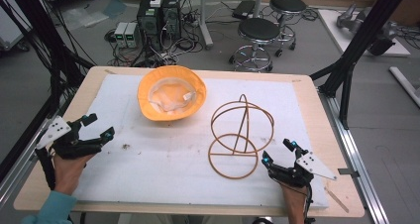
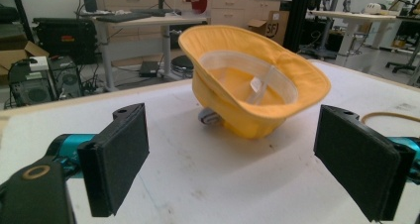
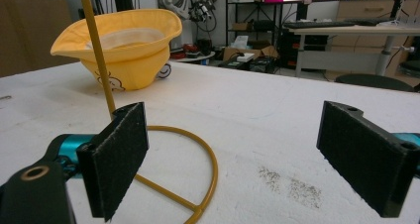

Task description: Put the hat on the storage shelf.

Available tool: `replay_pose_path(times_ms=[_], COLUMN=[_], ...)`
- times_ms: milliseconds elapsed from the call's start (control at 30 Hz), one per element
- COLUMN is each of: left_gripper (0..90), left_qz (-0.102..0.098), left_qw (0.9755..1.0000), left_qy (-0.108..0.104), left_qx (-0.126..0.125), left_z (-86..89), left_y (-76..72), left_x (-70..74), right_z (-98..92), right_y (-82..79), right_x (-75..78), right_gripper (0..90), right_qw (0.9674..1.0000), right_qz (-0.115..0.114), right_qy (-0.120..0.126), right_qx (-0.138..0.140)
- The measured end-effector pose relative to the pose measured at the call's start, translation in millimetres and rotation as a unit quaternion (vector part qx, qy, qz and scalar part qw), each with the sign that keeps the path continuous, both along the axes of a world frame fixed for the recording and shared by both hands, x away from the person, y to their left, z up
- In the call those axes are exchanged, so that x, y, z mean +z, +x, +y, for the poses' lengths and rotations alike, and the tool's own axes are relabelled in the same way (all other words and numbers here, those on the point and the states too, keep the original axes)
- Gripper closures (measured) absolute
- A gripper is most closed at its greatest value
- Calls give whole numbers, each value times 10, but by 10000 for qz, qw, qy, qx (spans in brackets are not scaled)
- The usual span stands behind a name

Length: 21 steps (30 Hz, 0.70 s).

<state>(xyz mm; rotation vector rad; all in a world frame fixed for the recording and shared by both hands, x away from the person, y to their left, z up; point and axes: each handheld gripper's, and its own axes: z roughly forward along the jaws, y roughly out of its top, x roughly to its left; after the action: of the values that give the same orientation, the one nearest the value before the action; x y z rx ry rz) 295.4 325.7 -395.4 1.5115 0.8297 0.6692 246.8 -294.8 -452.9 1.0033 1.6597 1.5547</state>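
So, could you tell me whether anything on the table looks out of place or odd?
The yellow hat lies upside down, brim up and tilted, propped on something grey underneath. Dark crumbs speckle the white mat.

Bright, even light (slightly soft pics).

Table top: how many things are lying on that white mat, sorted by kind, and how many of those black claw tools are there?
Yellow hat, upside down: 1
Wire stand, with a ring base and hoops: 1
Hand-held grippers: 2, the left gripper and the right gripper, both open
Total: 4
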Motion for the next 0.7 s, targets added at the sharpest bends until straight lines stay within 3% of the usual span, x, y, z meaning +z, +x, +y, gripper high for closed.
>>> replay_pose_path(times_ms=[167,400,700], left_gripper=[141,141,140], left_qz=[45,400,624], left_qw=[9999,9982,9953], left_qy=[117,368,603], left_qx=[-62,-239,-428], left_z=[-2,-71,-219], left_y=[130,438,800], left_x=[238,481,754], right_z=[-2,-4,-3], right_y=[2,6,6], right_x=[0,0,0], right_gripper=[114,114,114], right_qw=[10000,10000,10000], right_qz=[8,2,9], right_qy=[2,-6,-6], right_qx=[-1,5,7])
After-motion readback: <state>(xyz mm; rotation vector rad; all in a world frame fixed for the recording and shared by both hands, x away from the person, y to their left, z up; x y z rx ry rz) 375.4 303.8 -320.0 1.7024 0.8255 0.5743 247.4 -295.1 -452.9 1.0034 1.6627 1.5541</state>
